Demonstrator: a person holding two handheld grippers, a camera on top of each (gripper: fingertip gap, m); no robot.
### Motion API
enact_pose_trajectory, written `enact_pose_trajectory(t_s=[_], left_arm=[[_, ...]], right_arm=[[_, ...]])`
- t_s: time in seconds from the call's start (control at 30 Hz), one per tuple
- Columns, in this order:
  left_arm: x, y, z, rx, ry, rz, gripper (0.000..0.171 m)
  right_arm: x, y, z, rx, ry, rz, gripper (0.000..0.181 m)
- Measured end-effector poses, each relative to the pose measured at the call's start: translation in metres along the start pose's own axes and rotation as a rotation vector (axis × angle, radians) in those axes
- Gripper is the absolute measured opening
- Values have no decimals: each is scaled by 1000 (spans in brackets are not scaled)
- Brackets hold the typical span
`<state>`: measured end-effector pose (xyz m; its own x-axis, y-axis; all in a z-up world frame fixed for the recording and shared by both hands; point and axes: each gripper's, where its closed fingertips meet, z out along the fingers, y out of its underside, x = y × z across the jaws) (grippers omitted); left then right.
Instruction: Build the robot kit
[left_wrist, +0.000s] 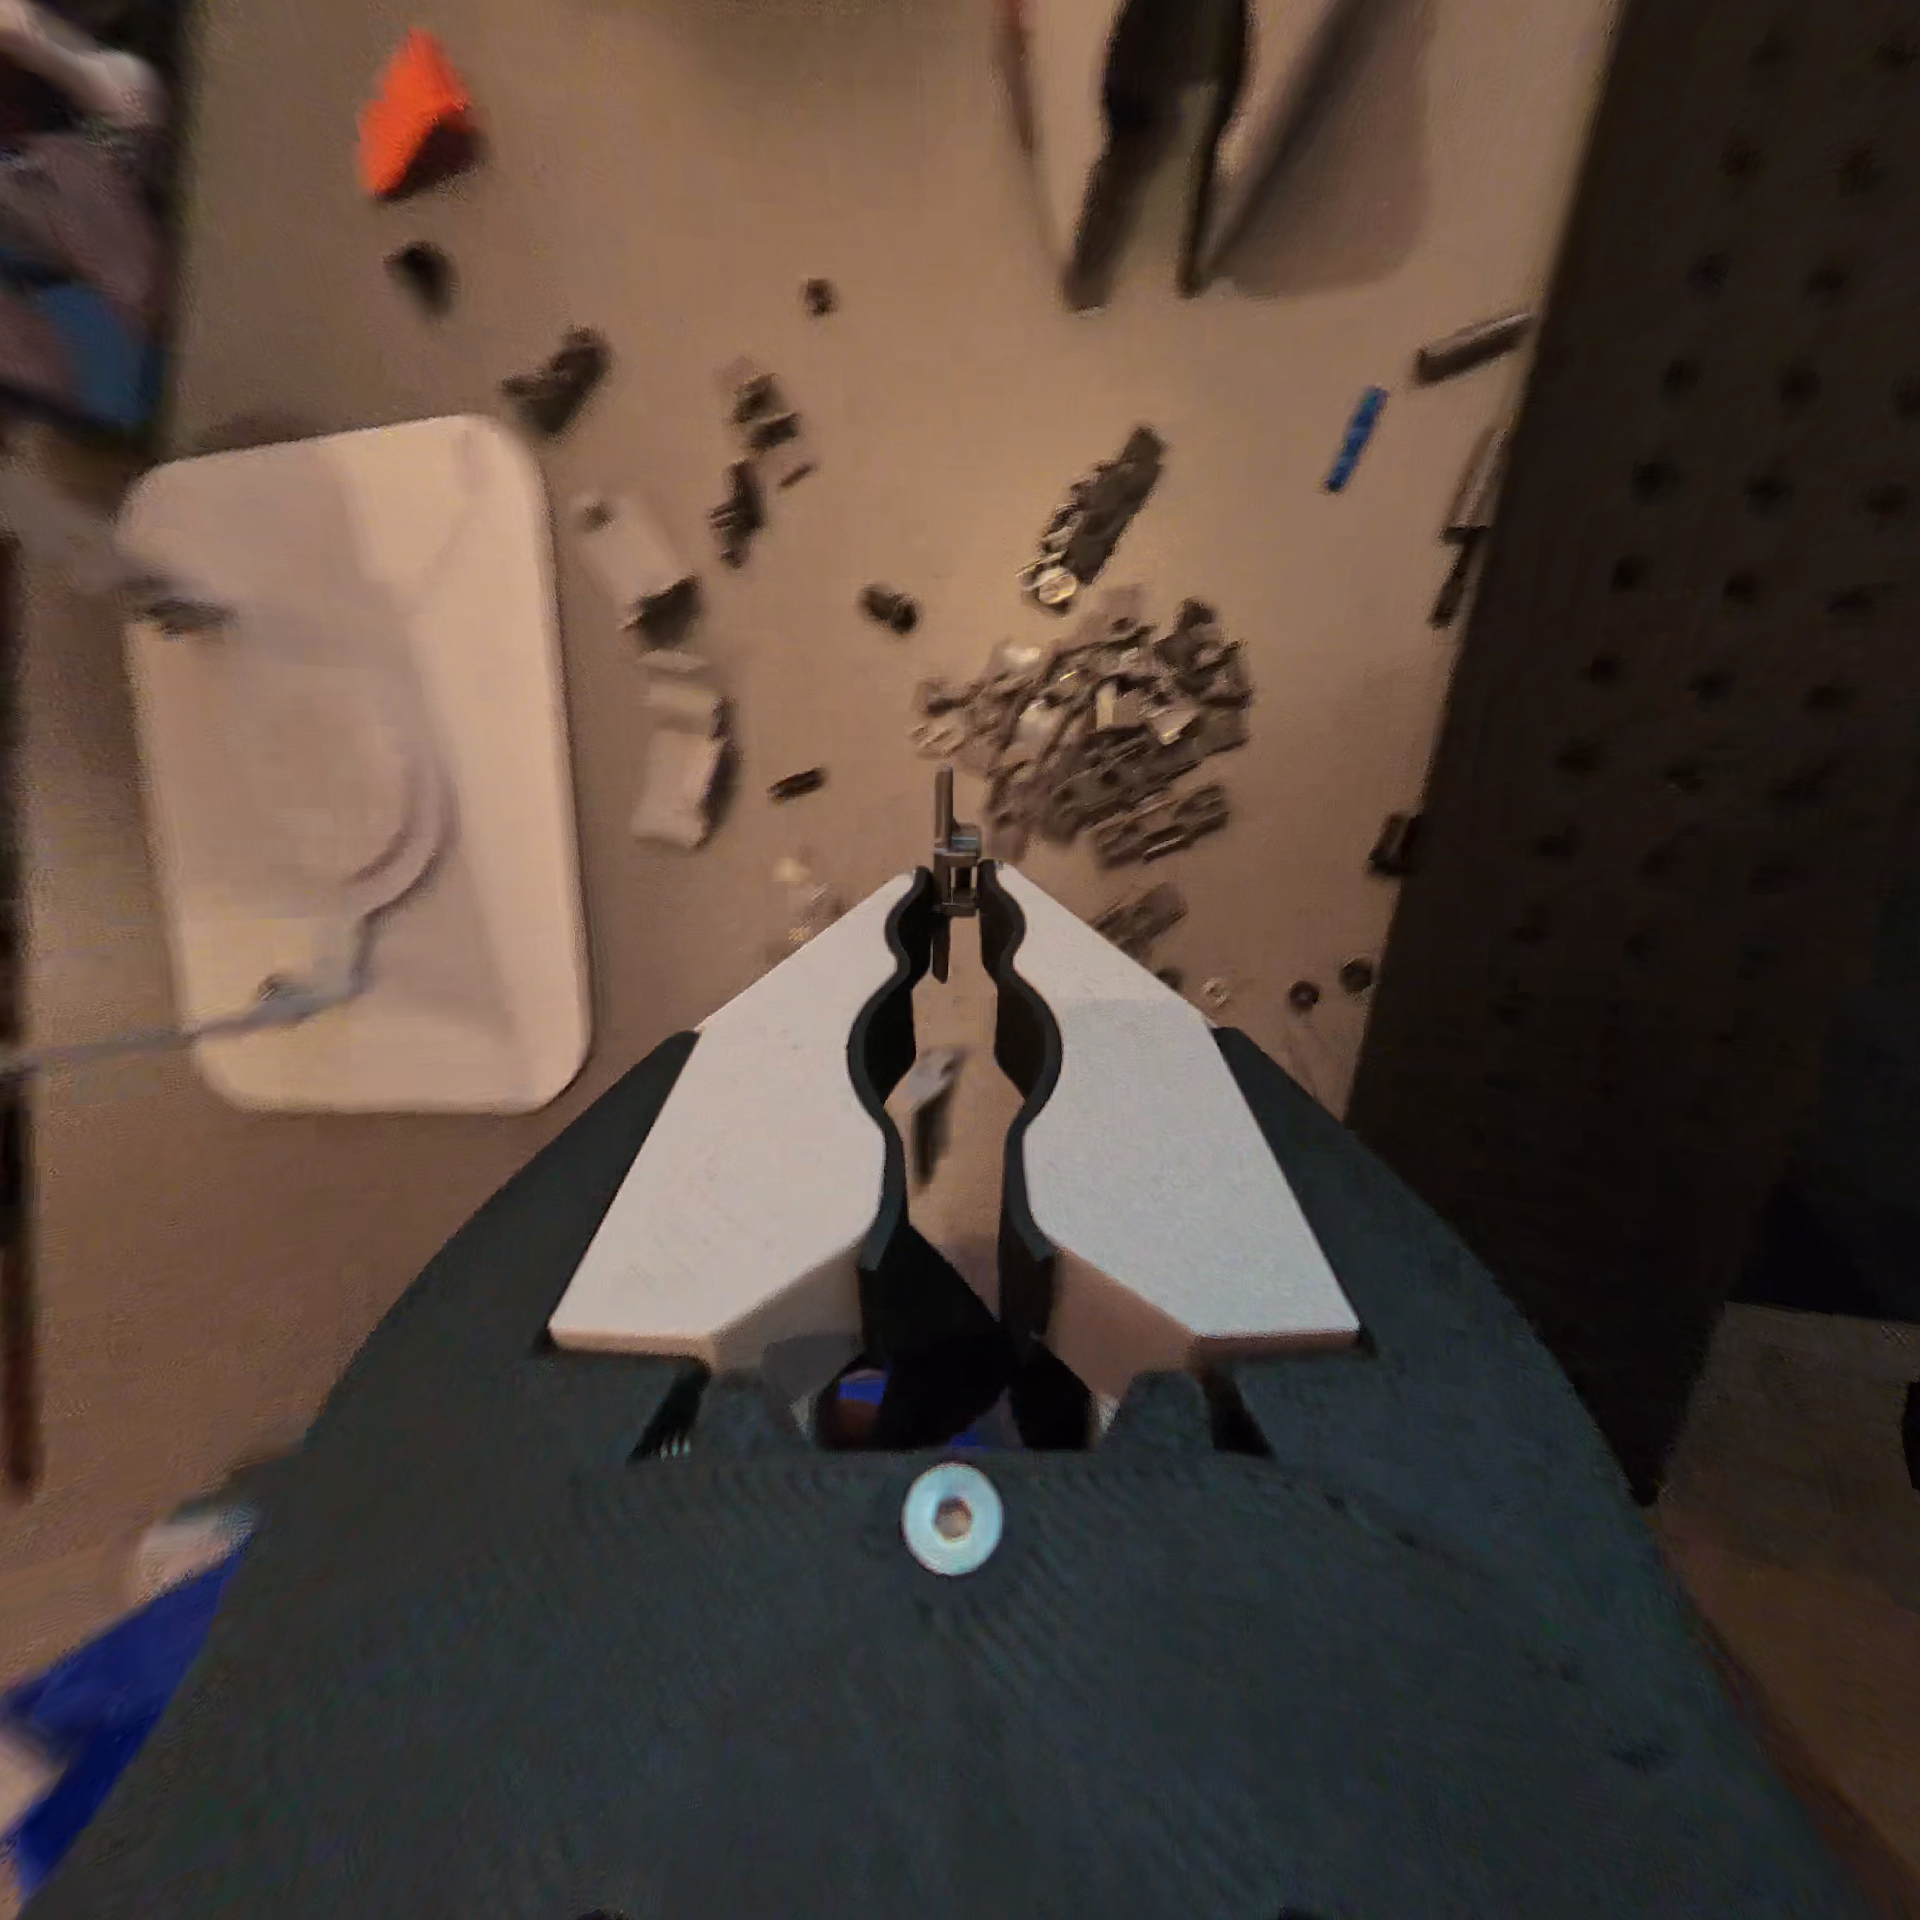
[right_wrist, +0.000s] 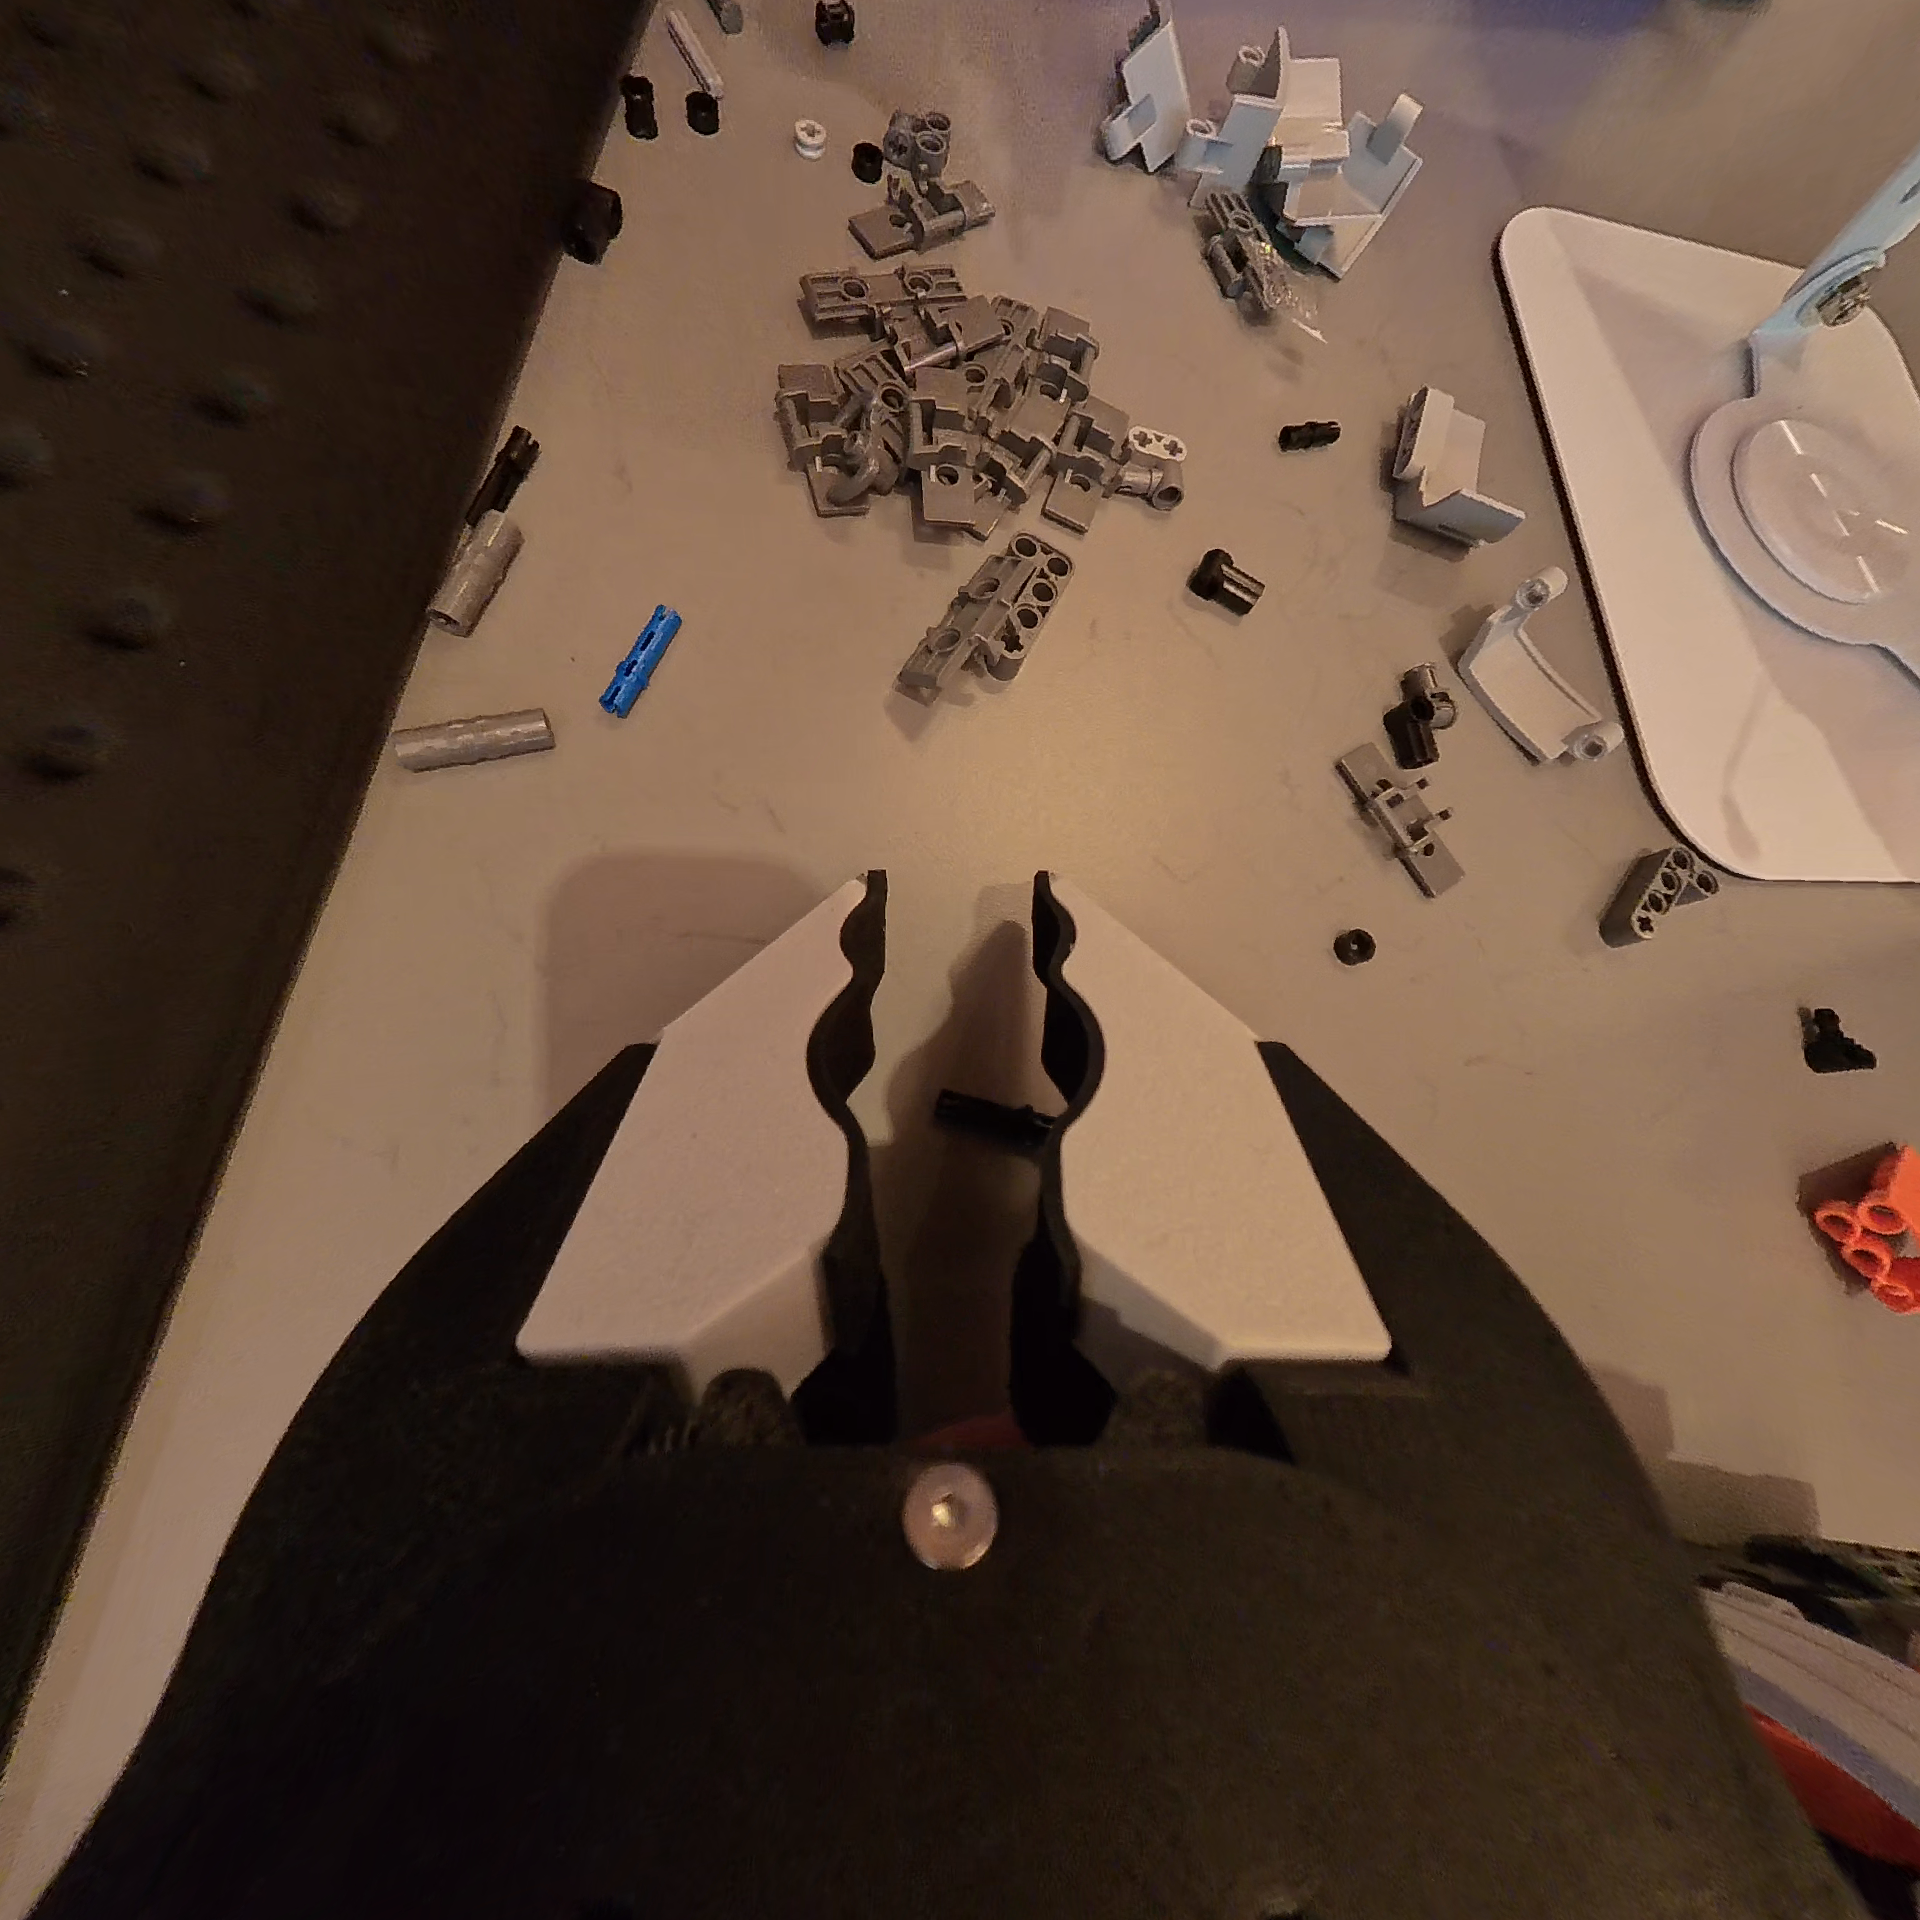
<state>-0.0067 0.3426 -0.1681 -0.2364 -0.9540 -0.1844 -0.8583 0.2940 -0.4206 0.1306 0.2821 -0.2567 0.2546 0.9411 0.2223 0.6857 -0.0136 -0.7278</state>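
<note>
My left gripper (left_wrist: 953, 878) is shut on a small dark grey building piece (left_wrist: 951, 852) that sticks up past its tips, held above the beige table. A heap of grey building pieces (left_wrist: 1091, 727) lies just beyond it. My right gripper (right_wrist: 958, 883) is open and empty, low over the table. A small black pin (right_wrist: 992, 1112) lies on the table between its fingers, close to the right finger. The same grey heap (right_wrist: 956, 416) lies ahead of it in the right wrist view. The other gripper (left_wrist: 1153, 156) shows blurred at the far top of the left wrist view.
A white tray (left_wrist: 353, 748) sits left, also in the right wrist view (right_wrist: 1621, 582), holding a pale blue part with a clear dome (right_wrist: 1808, 499). A black pegboard (left_wrist: 1683, 623) (right_wrist: 208, 416) borders the table. Scattered: blue pin (right_wrist: 641, 662), grey tubes (right_wrist: 473, 740), orange piece (right_wrist: 1870, 1236), pale blue panels (right_wrist: 1278, 135). The grippers' ends are close to 20 cm from one another.
</note>
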Motion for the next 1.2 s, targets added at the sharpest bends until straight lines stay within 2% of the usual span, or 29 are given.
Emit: enact_pose_trajectory(t_s=[0.07, 0.13, 0.2, 0.27, 0.33, 0.4, 0.5, 0.57, 0.63, 0.7, 0.77, 0.8, 0.87, 0.97, 1.03, 1.2], left_arm=[[27, -12, 32, 8, 114, -3, 8], [36, -12, 58, -20, 122, 33, 8], [47, -14, 71, -16, 173, 27, 10], [45, -16, 78, -28, 133, 46, 22], [36, -22, 74, -17, 73, 53, 26], [31, -23, 57, -6, 72, 54, 30], [8, -8, 3, -26, -9, 63, 27], [-26, 21, -43, -81, -137, 23, 22], [-56, 61, -86, -131, -214, -87, 21], [-92, 112, -121, -211, -333, -192, 18], [-112, 164, -141, -298, -373, -297, 11], [-118, 183, -145, -307, -369, -336, 10], [-127, 232, -145, -399, -352, -406, 10], [-133, 289, -129, -512, -311, -455, 11], [-131, 307, -113, -531, -245, -479, 14], [-132, 330, -79, -607, -160, -469, 17]], right_arm=[[0, 0, 0, -1, 0, -1, 26], [-1, 0, 0, -3, -2, -6, 26], [-2, 0, -1, -3, -5, -11, 26], [-3, 0, -2, -2, -7, -10, 26], [-2, 2, -3, 1, -6, -2, 26], [-2, 2, -4, 6, -6, 4, 26], [-2, 2, -4, 2, -6, 0, 27], [-2, 2, -4, 1, -8, 4, 27], [-2, 2, -3, 3, -11, 10, 27], [-2, 3, -3, 3, -12, 14, 26], [-1, 3, -3, 5, -12, 21, 26], [0, 3, -3, 5, -12, 27, 26], [1, 3, -4, 9, -10, 39, 26], [2, 3, -4, 11, -7, 55, 26], [4, 3, -5, 13, -5, 67, 26], [7, 2, -7, 33, -7, 100, 26]])
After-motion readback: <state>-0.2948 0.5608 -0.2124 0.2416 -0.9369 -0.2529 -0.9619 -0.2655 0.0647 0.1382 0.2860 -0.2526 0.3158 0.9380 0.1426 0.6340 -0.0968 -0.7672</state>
